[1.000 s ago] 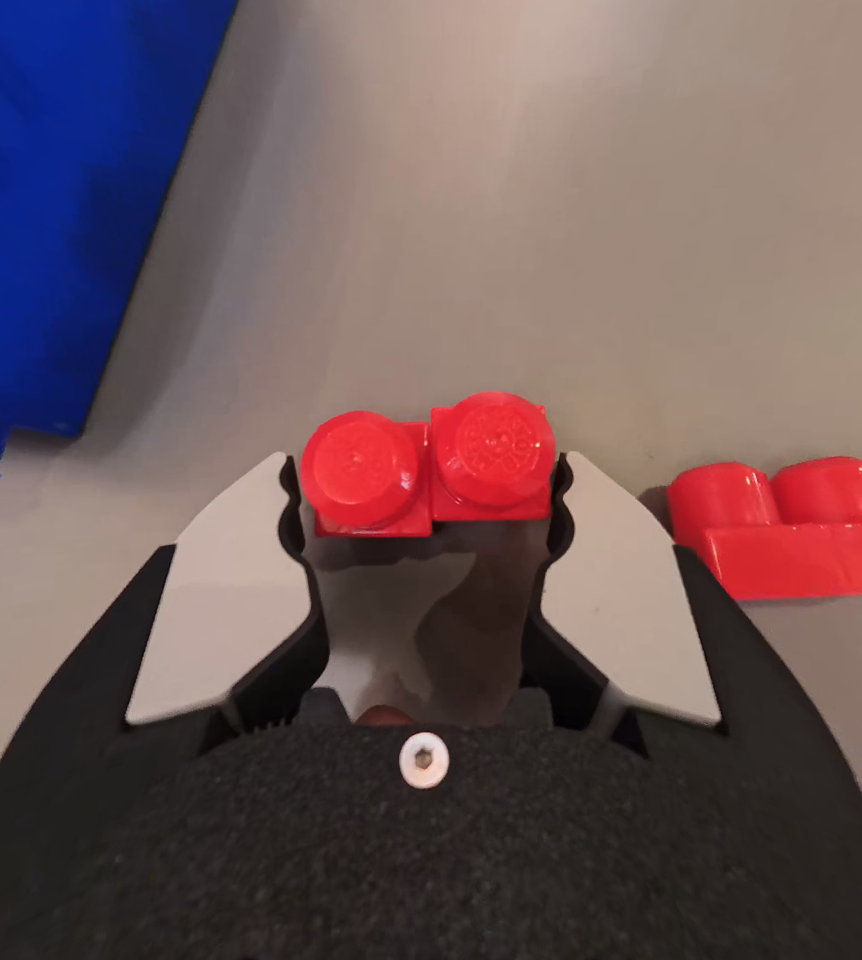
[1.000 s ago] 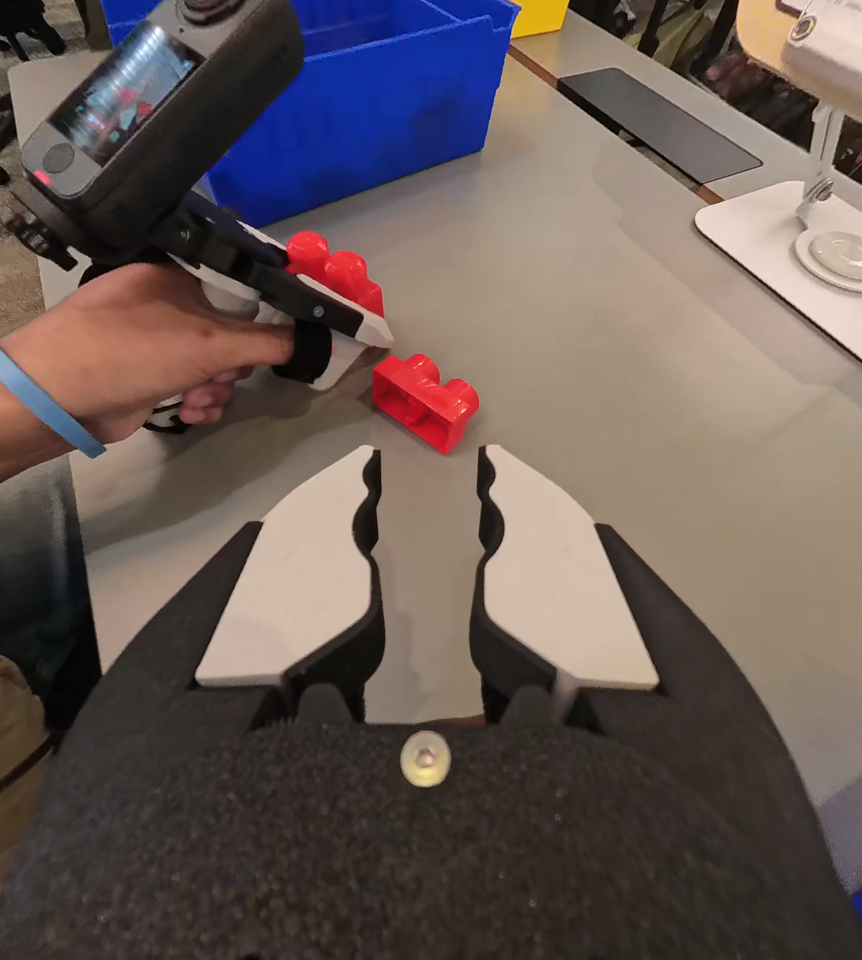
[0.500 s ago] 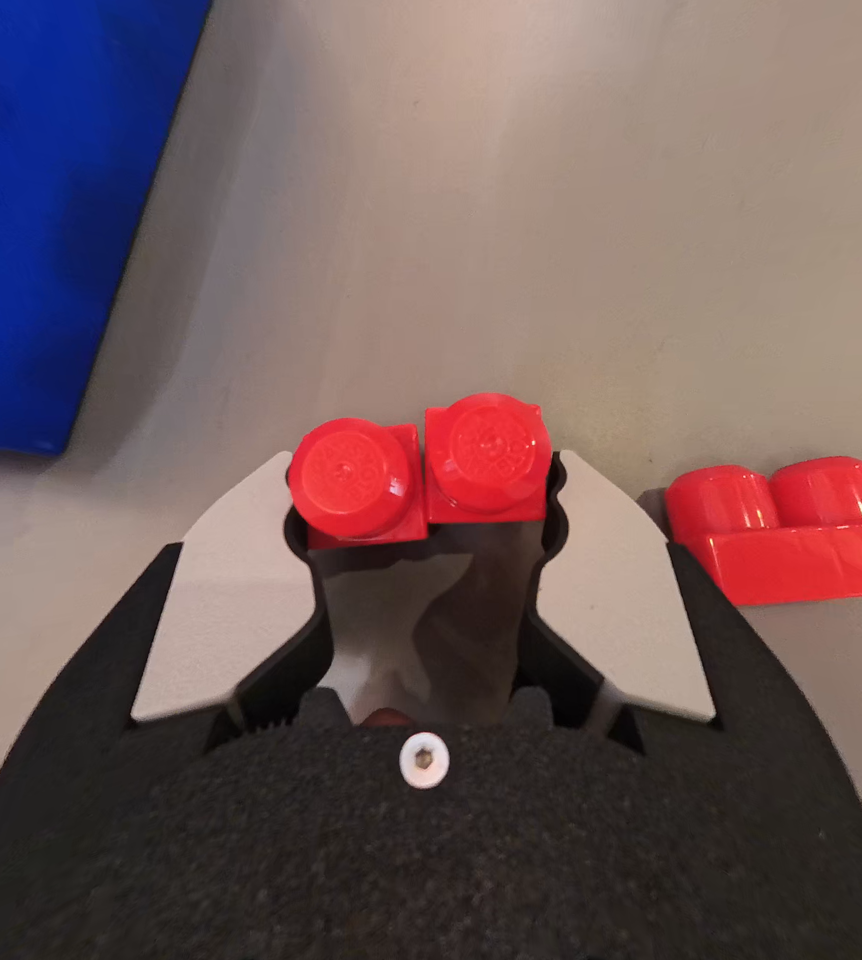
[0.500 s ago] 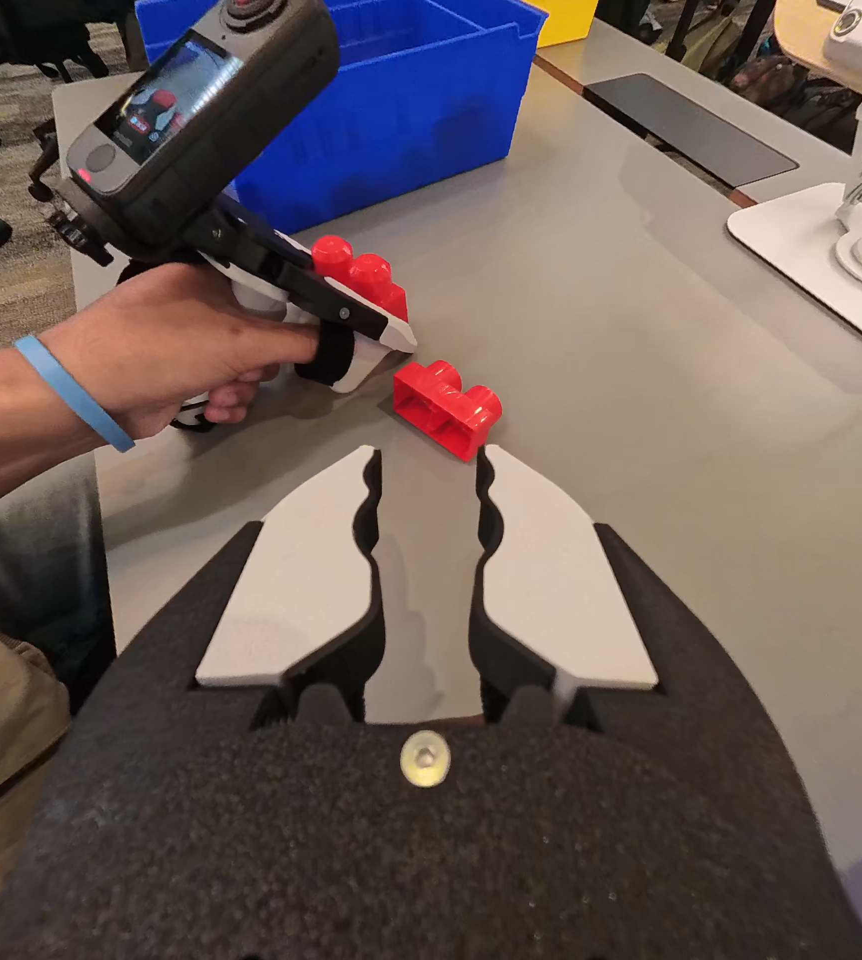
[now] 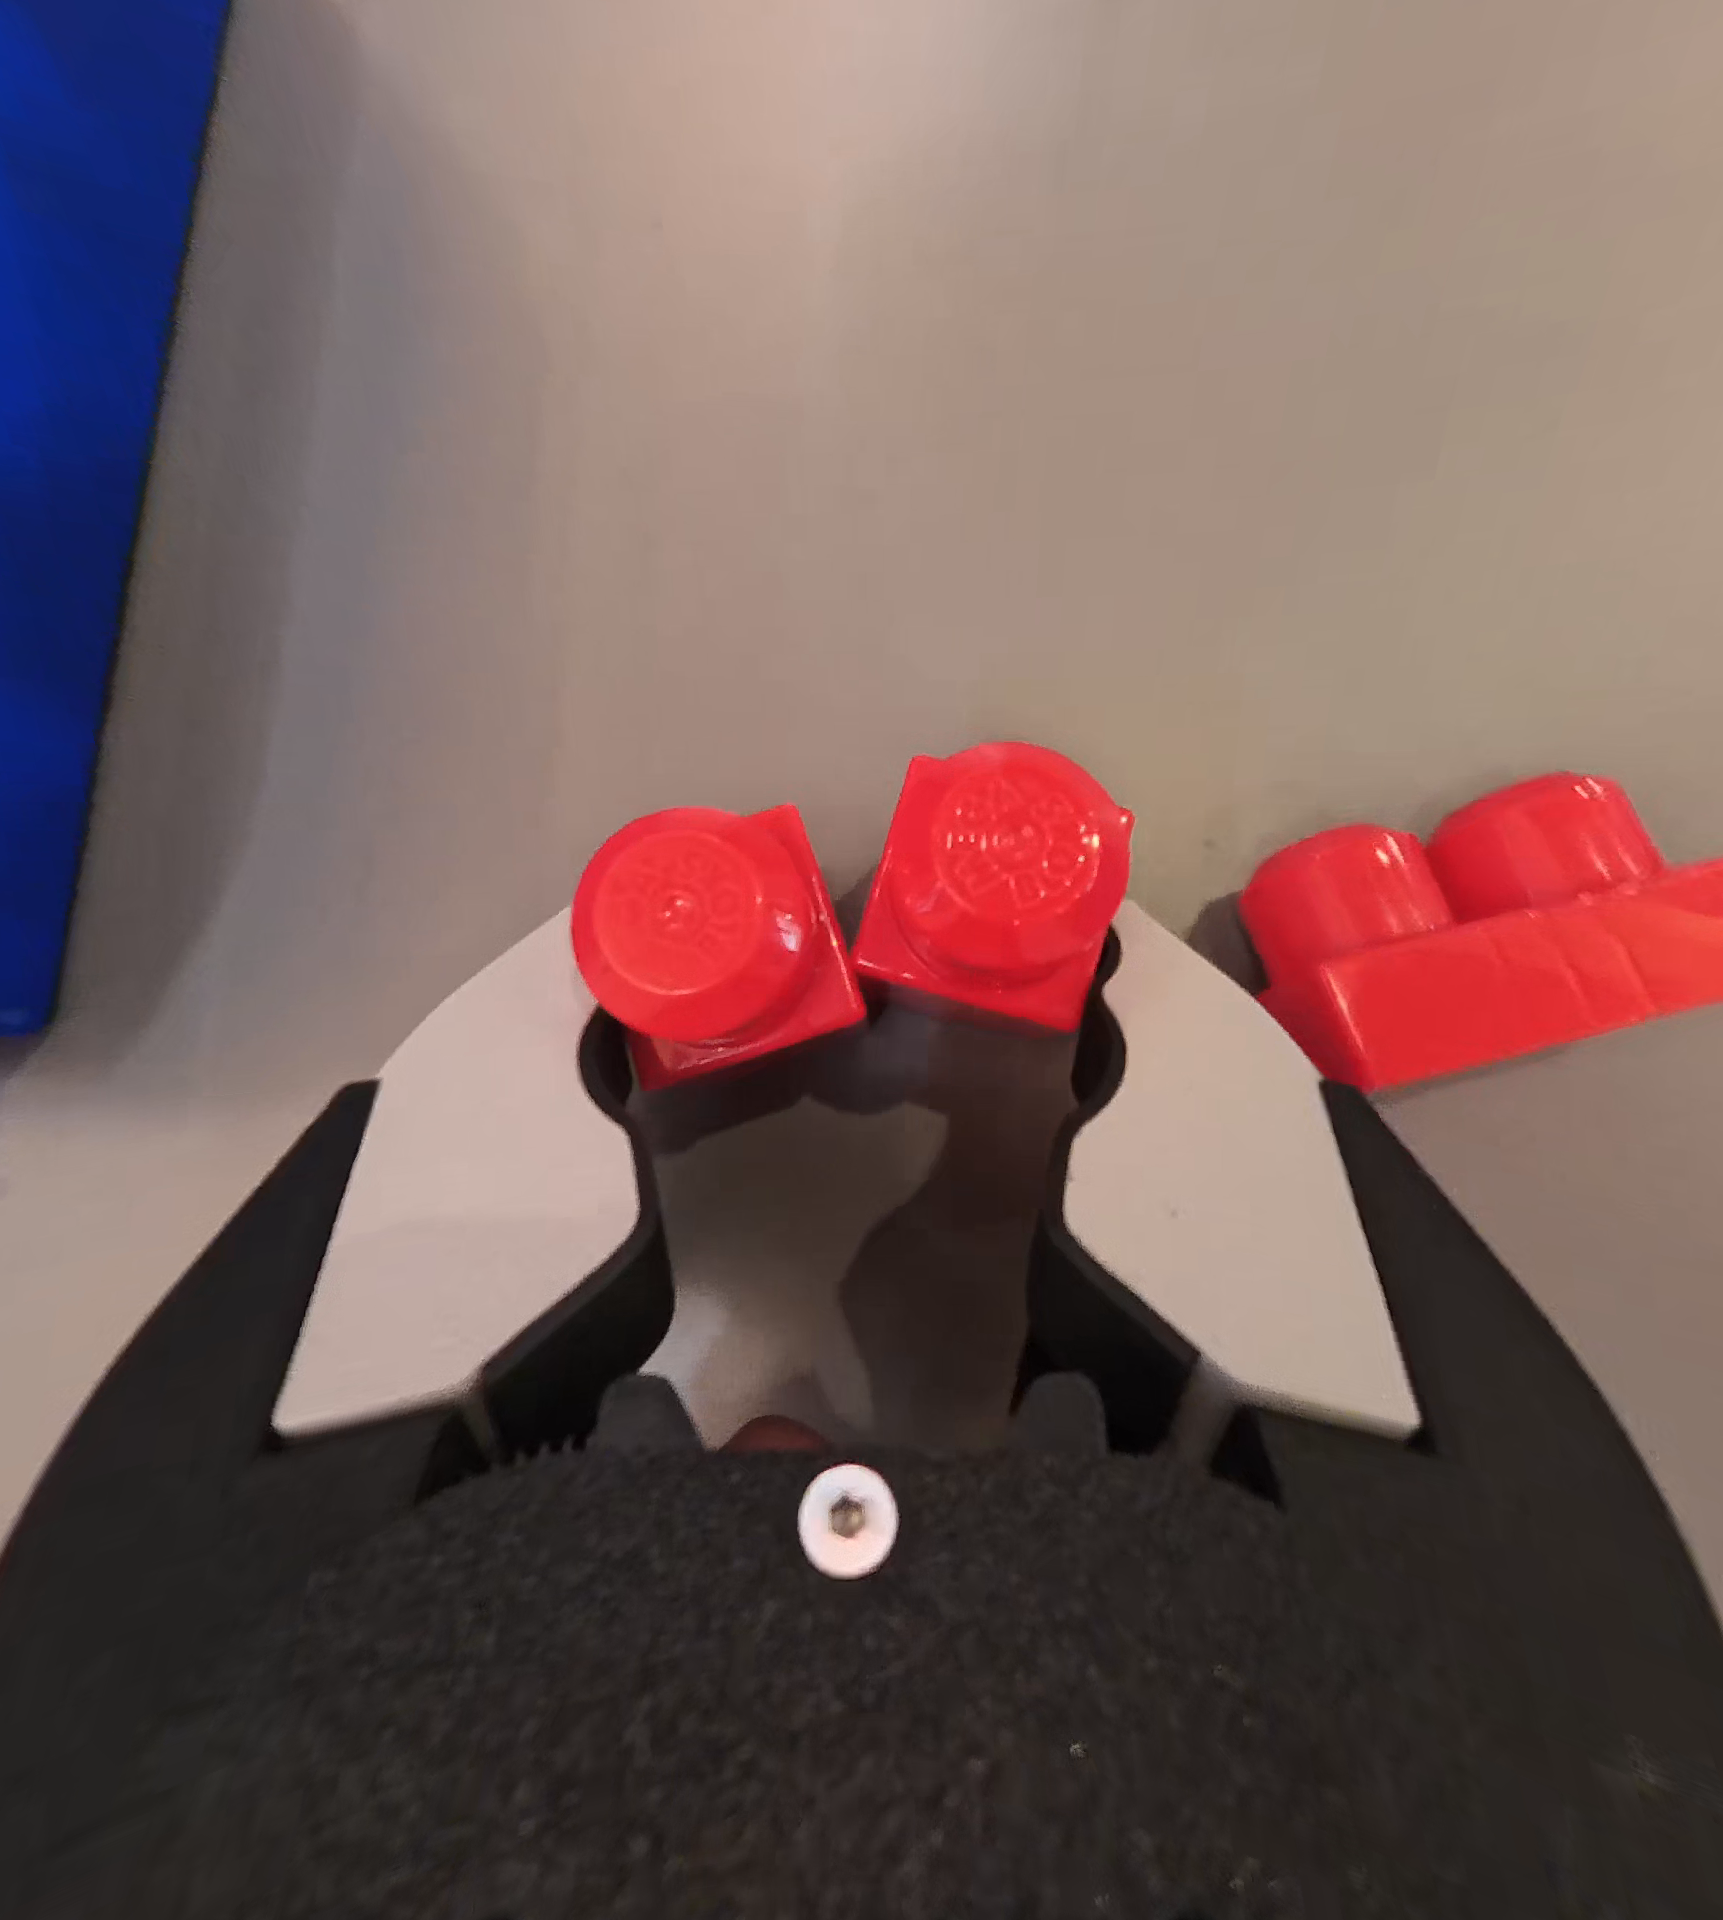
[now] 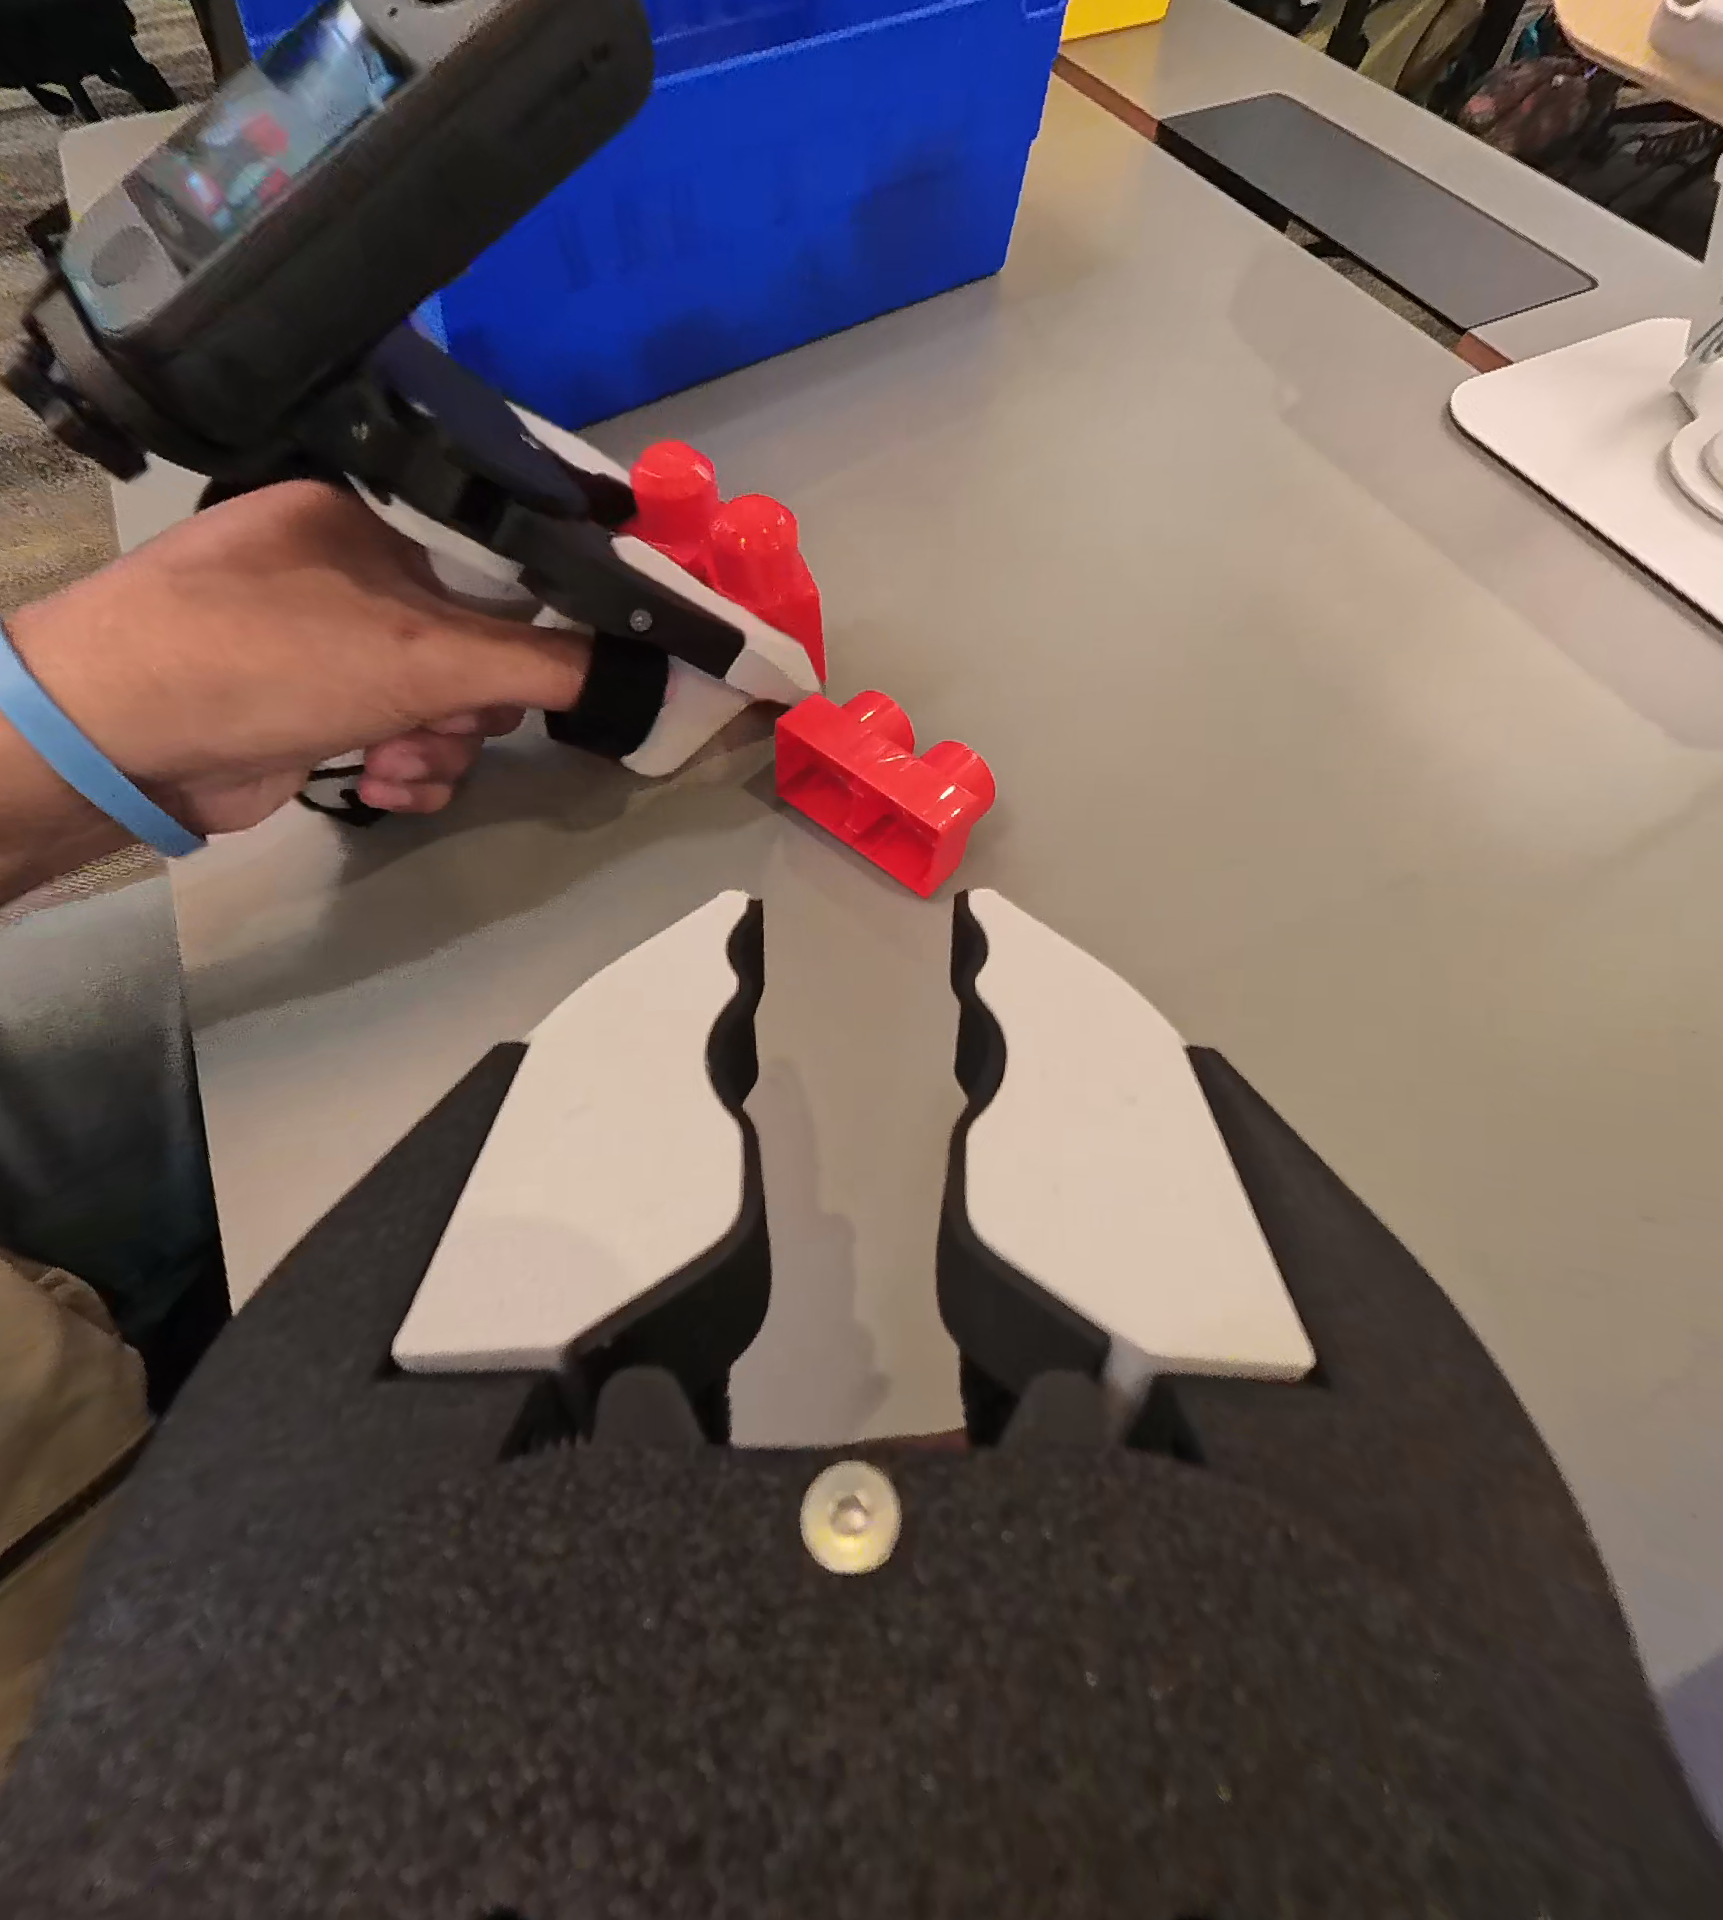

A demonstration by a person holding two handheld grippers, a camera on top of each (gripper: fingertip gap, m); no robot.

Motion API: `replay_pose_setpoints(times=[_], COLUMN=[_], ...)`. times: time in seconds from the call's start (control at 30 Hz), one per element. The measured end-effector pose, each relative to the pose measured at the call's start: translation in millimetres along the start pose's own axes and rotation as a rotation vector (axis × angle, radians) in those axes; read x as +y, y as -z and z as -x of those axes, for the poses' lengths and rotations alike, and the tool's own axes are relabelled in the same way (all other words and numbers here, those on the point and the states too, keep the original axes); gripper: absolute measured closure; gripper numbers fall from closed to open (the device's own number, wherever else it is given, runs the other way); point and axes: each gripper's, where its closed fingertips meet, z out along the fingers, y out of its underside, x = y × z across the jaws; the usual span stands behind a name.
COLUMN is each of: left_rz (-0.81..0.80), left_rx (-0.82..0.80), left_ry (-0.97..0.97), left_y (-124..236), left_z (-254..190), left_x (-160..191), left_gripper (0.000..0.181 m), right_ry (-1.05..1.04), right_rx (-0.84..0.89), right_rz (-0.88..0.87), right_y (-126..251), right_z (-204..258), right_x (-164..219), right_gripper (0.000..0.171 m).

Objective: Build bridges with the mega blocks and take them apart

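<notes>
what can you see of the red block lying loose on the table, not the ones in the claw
The loose red block is glossy moulded plastic, a two-stud brick with a low rectangular base. It lies tipped on its side on the grey table, so its two studs point sideways and its hollow underside, split into two square cavities, faces the right claw. That claw is open and stops just short of it. The left claw, which holds two other red blocks, sits close beside it; contact cannot be told.

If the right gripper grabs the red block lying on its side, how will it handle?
The block looks like glossy moulded plastic, so probably stiff but a bit slippery between the fingers. Its open hollow underside faces the right gripper, so it is likely light. Lying flat on the table, it should slide rather than roll if nudged.
</notes>
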Motion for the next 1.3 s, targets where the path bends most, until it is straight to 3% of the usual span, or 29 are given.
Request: replay_pose_setpoints(times=[0.4,0.63,0.93,1.1,1.3], left_rz=[0.002,-0.045,-0.098,-0.121,0.000], left_rx=[0.431,0.661,0.934,1.014,0.849], left_ry=[-0.436,-0.746,-0.869,-0.865,-0.783], left_y=[53.9,73.7,108.6,125.8,87.1], left_z=[-20.6,-15.5,10.9,18.6,28.8], left_x=[28.8,49.9,63.0,70.0,77.9], left_gripper=[0.097,0.097,0.097,0.097,0.097], right_ry=[-0.021,-0.034,-0.037,0.059,0.070], right_rx=[0.048,0.036,0.081,0.164,0.178], right_rz=[0.073,0.112,0.125,0.168,0.124], right_y=[3.0,-14.8,-13.1,-3.4,13.7], right_z=[-1.1,11.1,43.7,51.6,56.5], right_x=[11.2,19.3,16.0,10.9,-4.3], right_gripper=[0.139,0.136,0.134,0.134,0.135])
